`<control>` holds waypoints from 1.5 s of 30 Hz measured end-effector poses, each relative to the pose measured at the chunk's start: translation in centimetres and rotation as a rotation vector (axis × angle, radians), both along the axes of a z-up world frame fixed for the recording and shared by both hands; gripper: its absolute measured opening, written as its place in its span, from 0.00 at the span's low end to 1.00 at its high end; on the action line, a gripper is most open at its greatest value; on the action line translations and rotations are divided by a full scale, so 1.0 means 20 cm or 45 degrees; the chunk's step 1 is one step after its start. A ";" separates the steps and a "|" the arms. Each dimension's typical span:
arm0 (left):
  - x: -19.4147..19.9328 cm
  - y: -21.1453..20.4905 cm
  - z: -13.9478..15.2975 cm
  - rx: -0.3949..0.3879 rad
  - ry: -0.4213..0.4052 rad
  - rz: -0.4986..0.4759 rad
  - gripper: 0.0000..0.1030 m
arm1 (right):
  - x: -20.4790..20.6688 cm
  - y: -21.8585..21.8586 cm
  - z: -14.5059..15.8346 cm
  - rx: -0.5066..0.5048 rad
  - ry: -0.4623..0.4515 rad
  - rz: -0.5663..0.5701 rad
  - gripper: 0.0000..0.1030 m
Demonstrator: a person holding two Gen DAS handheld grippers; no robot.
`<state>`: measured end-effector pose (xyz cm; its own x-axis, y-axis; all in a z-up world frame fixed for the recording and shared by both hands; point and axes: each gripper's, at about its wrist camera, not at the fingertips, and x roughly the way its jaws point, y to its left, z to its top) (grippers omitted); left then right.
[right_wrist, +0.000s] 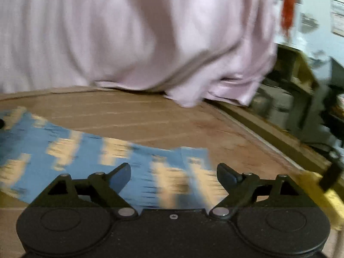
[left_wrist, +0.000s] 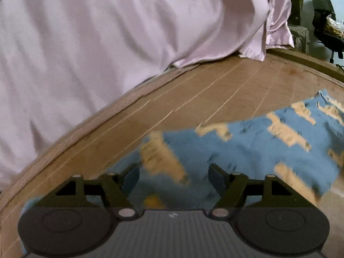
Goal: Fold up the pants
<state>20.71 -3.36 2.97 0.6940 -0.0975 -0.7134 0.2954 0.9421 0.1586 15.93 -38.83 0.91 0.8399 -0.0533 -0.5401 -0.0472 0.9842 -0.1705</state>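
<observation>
We found no brand, label or writing that could be read in either view; the only mark was a small pale emblem on the ribbed body of the left tongs, too small to make out. The pattern on the pants was tan shapes on blue, blurred in both views.

The left tongs [left_wrist: 173,175] were released, their two dark fingers [left_wrist: 131,177] spread wide with nothing between them. They were held low over the pants [left_wrist: 247,144], which lay flat on the wooden counter [left_wrist: 215,86] directly under and ahead of the fingers and ran off to the right of them. One edge of the fabric passed just ahead of the left finger.

The right tongs [right_wrist: 173,175] were likewise released, fingers [right_wrist: 228,175] apart and empty, held low and roughly level above the cloth. From there the pants [right_wrist: 86,150] spread beneath the fingers and away to the left, and a corner of the fabric ended just ahead of the right finger. Bare wood lay ahead of the tongs and to their right.

Beyond the counter's far edge, ahead of both tongs, hung a pale lilac garment [right_wrist: 139,32] worn by a person standing close against the wood. Far to the right of the left tongs stood a dark office chair [left_wrist: 324,15].
</observation>
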 end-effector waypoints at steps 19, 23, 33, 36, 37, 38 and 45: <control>-0.26 0.59 0.03 -0.008 0.094 0.220 0.86 | -0.04 0.33 -0.02 0.034 0.167 0.158 0.90; -0.14 0.48 0.11 -0.041 0.008 0.175 0.86 | -0.04 0.38 -0.05 0.042 0.103 0.237 0.93; 0.48 0.04 0.00 0.117 0.067 0.049 0.72 | 0.00 0.36 -0.12 0.072 0.075 0.349 0.93; 0.58 -0.04 -0.08 0.231 0.136 -0.019 0.60 | 0.04 0.31 -0.12 0.111 0.088 0.362 0.93; 0.59 -0.06 -0.11 0.286 0.127 -0.040 0.60 | 0.05 0.30 -0.11 0.129 0.086 0.355 0.93; 0.58 -0.07 -0.13 0.329 0.102 -0.056 0.64 | 0.06 0.28 -0.11 0.151 0.085 0.342 0.93; 0.59 -0.11 -0.16 0.443 -0.039 0.037 0.69 | 0.09 0.16 -0.07 0.216 0.097 0.183 0.94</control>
